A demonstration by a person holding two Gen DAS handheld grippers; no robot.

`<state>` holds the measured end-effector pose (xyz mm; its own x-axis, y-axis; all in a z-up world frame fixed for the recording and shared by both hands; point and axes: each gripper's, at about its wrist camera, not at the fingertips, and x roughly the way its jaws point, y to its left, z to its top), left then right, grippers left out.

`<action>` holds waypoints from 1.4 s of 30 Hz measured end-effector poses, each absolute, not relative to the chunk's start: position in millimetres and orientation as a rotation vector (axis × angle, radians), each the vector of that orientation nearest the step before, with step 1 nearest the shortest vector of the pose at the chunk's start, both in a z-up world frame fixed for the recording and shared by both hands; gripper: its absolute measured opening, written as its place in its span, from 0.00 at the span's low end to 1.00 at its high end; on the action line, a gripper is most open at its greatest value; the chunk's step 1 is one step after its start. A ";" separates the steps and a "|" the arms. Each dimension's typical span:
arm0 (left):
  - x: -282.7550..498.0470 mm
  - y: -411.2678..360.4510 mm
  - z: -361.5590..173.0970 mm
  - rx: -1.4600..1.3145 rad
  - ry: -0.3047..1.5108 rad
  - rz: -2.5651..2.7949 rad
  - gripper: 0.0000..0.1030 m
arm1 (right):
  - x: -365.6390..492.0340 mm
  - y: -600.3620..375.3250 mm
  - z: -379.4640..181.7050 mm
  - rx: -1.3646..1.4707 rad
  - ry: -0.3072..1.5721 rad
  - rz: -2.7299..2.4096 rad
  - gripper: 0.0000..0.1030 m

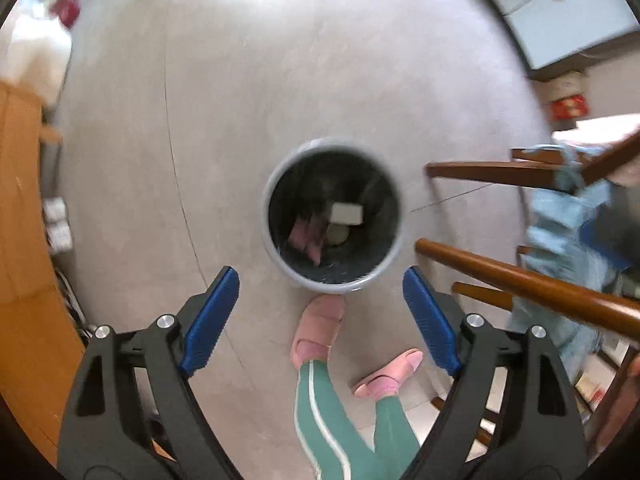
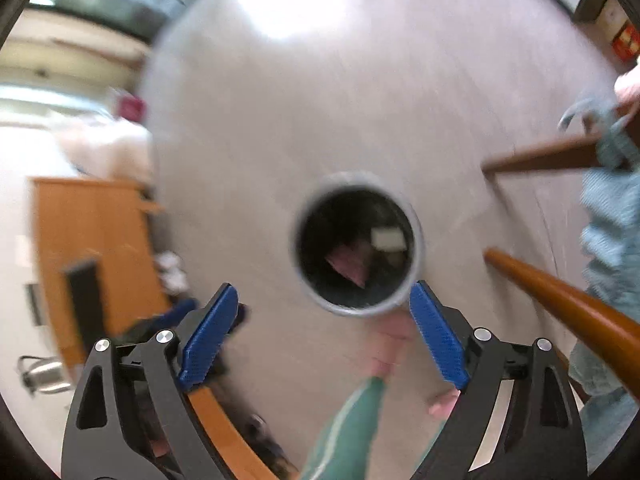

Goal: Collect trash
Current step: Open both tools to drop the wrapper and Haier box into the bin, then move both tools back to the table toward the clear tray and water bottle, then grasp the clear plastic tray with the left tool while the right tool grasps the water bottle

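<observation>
Directly beneath both grippers, left (image 1: 320, 284) and right (image 2: 324, 300), fingers spread and empty: upright bin (image 1: 334, 216) (scraps already inside), left nearer plumb.

Each gripper — the left gripper (image 1: 320, 300) and the right gripper (image 2: 324, 312) — has black plastic arms with triangular cut-outs, round silver screws at the joints, and ribbed blue pads (image 1: 210, 320) on the fingers. The person wears green trousers (image 1: 320, 412) with a white side stripe and pink slippers (image 1: 318, 330).
</observation>
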<state>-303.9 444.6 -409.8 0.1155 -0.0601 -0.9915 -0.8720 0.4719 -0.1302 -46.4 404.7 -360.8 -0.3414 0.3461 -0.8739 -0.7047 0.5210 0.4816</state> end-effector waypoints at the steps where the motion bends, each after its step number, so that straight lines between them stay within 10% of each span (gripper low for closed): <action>1: -293.0 438.6 -375.0 -0.868 1.305 0.704 0.79 | -40.0 395.4 -331.0 -0.274 1.547 1.130 0.85; 8: -180.3 392.4 -207.3 -0.615 1.194 0.416 0.84 | 30.9 249.7 -161.1 -0.086 1.262 1.038 0.86; 18: -31.9 203.0 -107.7 -0.470 1.122 0.005 0.89 | 88.7 -18.4 -113.7 -0.021 1.174 0.557 0.86; 28: 51.7 -3.0 -127.5 -0.282 1.267 -0.232 0.93 | 114.0 -202.1 -125.4 -0.084 1.207 0.260 0.87; 42: 107.3 -70.2 -171.0 -0.295 1.358 -0.173 0.91 | 151.2 -233.8 -178.0 -0.115 1.284 0.339 0.87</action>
